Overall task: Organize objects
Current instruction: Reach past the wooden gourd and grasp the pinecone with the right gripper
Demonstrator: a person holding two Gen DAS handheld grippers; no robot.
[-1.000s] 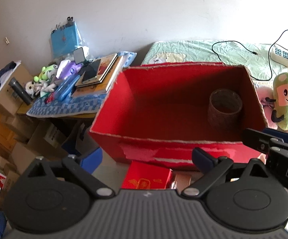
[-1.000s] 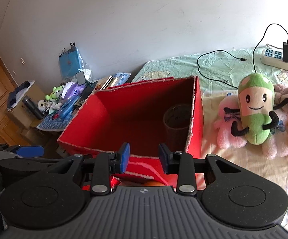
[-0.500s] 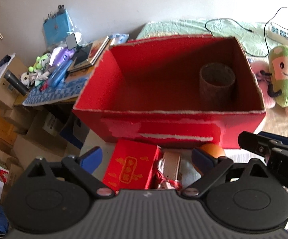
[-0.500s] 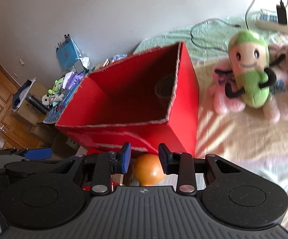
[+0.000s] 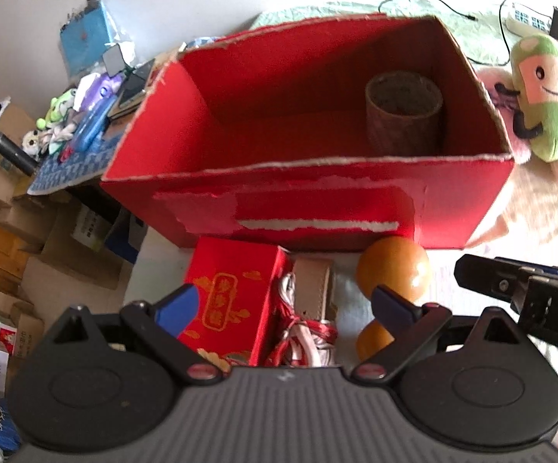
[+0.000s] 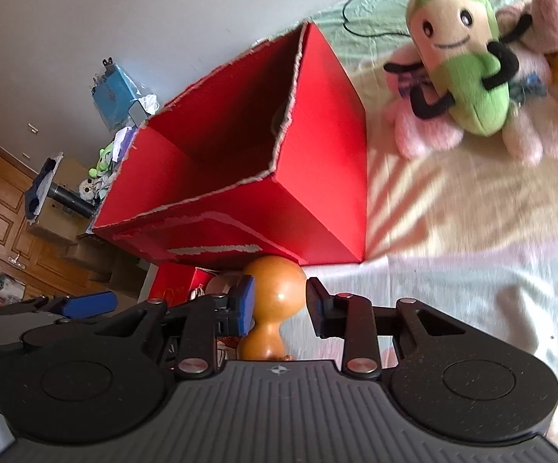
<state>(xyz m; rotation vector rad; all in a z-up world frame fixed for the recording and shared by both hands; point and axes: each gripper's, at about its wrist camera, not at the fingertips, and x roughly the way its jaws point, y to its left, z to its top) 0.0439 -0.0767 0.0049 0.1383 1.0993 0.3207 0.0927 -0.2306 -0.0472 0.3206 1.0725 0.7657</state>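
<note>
Two grippers empty | my right gripper (image 6: 279, 303) half-open astride the orange gourd (image 6: 273, 301) lying near the red box (image 6: 317, 177) | my left gripper (image 5: 283, 308) wide open | step: reaching | next: close, lift into box

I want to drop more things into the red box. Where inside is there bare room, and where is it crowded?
Inside the red box, the floor left of the brown cylinder is bare; only the right back corner is taken. Crowded: the strip before the box, with small red box, strap and orange gourd.
</note>
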